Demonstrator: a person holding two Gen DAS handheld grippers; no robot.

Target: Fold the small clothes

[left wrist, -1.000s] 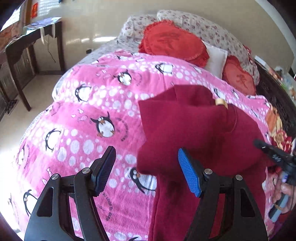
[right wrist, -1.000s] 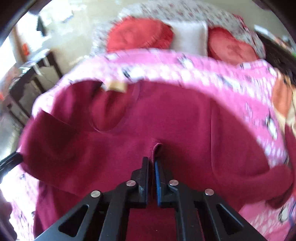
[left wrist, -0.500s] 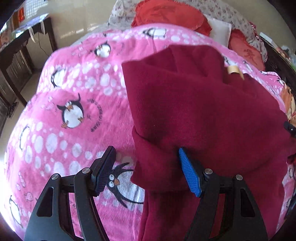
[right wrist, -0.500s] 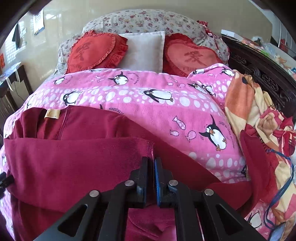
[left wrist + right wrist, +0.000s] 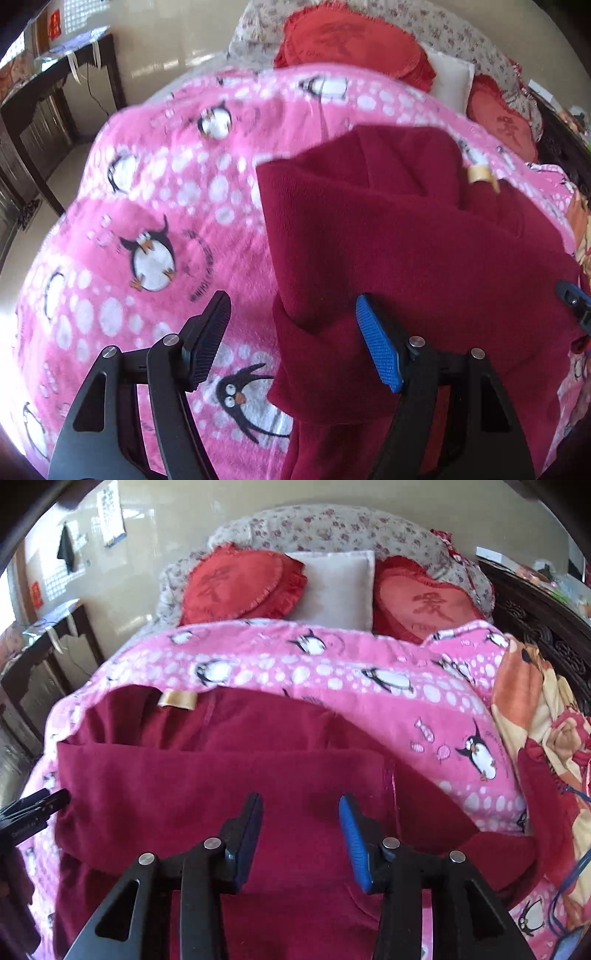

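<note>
Both tongs hold nothing. The left gripper (image 5: 291, 328) gapes over the garment's (image 5: 406, 240) folded edge, lower centre of its view; the right gripper (image 5: 301, 827) is opening above the fold just laid on the blanket (image 5: 332, 672). A pad snagging the fleece could drag that flap undone.
</note>
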